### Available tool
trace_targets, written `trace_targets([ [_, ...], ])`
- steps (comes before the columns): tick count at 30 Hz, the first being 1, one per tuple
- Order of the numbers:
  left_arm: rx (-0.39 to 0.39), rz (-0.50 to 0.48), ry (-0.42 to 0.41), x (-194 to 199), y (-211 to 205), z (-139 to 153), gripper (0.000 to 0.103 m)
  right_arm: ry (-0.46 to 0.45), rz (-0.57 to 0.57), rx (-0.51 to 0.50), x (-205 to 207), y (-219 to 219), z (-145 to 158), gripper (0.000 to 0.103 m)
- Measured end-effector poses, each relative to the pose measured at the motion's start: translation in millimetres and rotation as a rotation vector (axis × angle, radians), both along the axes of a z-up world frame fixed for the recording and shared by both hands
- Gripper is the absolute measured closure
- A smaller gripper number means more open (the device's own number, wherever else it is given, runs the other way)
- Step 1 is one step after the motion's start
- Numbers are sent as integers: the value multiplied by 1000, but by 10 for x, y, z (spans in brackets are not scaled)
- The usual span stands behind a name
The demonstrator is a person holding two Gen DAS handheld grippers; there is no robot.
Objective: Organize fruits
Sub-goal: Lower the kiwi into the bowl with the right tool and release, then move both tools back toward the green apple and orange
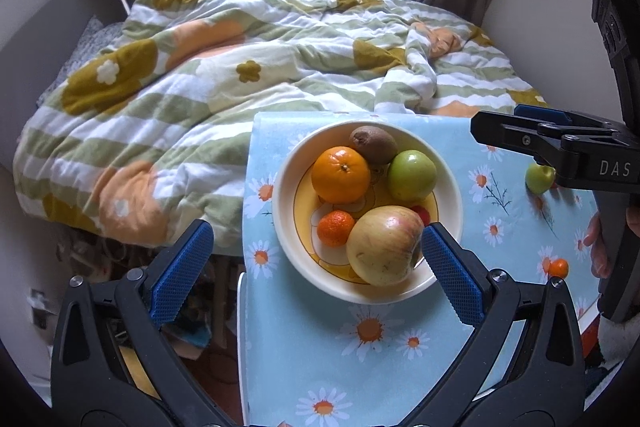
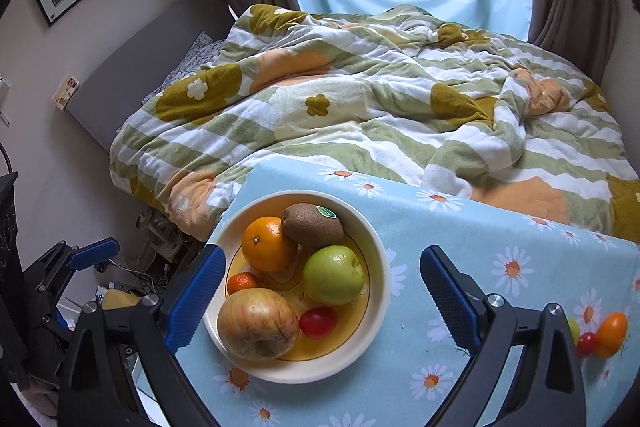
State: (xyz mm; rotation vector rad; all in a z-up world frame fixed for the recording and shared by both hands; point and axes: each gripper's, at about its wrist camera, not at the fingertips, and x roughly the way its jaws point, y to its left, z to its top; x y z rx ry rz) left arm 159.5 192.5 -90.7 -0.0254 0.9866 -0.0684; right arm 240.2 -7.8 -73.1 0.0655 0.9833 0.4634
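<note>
Gathering the strays into the bowl (image 2: 382,323) looks nearly done; I judge the next pick should close gently across a small fruit's middle, lest it roll; left gripper (image 1: 316,255) hovers low over the bowl's near rim, jaws wide apart and empty, beside the apple (image 1: 382,245); right gripper (image 2: 322,291) hangs above the worktop (image 2: 500,227), likewise spread and holding nothing; loose fruits (image 2: 600,337) lie at the worktop's right edge, well apart from the bowl.
</note>
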Motion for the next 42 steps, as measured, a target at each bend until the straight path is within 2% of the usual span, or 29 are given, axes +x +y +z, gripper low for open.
trace_targets([
  [7, -18, -68, -18, -102, -182, 161, 0, -21, -103, -24, -352, -352, 237, 6],
  [15, -40, -132, -79, -125, -486, 342, 0, -50, -231, -65, -664, -923, 422, 6],
  [23, -18, -172, -136, -102, -1182, 483, 0, -60, -298, -81, -784, -1720, 432, 6],
  [31, -46, -180, -92, -4, -2005, 283, 0, -43, -247, -128, -760, -2450, 222, 6],
  [42, -58, -237, -48, 258, -2965, -263, 0, 15, -100, -153, -454, -3069, -423, 6],
])
